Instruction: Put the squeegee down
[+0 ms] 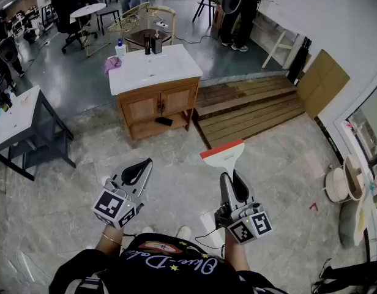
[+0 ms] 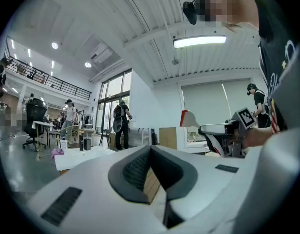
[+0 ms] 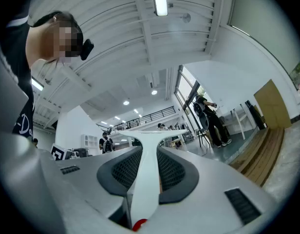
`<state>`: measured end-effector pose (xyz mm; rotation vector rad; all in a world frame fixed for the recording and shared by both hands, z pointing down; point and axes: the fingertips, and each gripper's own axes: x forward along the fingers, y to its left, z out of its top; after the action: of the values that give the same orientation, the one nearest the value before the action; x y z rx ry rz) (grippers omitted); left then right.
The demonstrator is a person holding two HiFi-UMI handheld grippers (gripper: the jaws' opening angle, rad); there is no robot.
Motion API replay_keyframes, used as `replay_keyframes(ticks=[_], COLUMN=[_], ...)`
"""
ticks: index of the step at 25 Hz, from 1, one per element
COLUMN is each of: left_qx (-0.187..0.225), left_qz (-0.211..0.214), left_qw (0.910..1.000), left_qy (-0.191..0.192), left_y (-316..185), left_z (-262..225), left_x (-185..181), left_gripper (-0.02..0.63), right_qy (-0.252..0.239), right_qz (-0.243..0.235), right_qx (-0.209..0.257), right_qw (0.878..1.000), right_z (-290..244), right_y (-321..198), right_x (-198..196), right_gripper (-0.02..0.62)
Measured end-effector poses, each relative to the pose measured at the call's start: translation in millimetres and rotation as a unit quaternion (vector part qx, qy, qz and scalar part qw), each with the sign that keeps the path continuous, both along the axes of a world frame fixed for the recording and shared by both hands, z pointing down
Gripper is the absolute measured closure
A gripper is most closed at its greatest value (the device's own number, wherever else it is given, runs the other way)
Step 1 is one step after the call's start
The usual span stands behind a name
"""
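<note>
My right gripper is shut on the handle of a white squeegee with a red blade edge, held in the air over the tiled floor with the blade pointing away from me. In the right gripper view the squeegee's handle runs straight between the two dark pads of the right gripper, and its wide head spreads beyond them. My left gripper hangs to the left at about the same height, shut with nothing in it; the left gripper shows its tips meeting. From there the squeegee appears off to the right.
A wooden vanity cabinet with a white top stands ahead, carrying dark bottles, a spray bottle and a pink cloth. A low wooden platform lies to its right. A grey table stands at left. People stand far back.
</note>
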<state>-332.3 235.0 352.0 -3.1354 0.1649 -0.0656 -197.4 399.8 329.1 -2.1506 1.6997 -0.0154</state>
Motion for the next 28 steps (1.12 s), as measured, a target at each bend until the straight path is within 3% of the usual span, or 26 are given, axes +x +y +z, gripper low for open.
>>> replay_keyframes(ticks=[28], left_qx=[0.015], left_qz=[-0.051], left_qw=[0.9982], left_qy=[-0.027], left_y=[48], left_z=[0], left_x=[27], left_gripper=[0.591], right_qy=[-0.033], right_qz=[-0.055], right_qx=[0.029], right_qw=[0.998], right_z=[10], right_y=[27], right_x=[51], right_gripper=[0.495])
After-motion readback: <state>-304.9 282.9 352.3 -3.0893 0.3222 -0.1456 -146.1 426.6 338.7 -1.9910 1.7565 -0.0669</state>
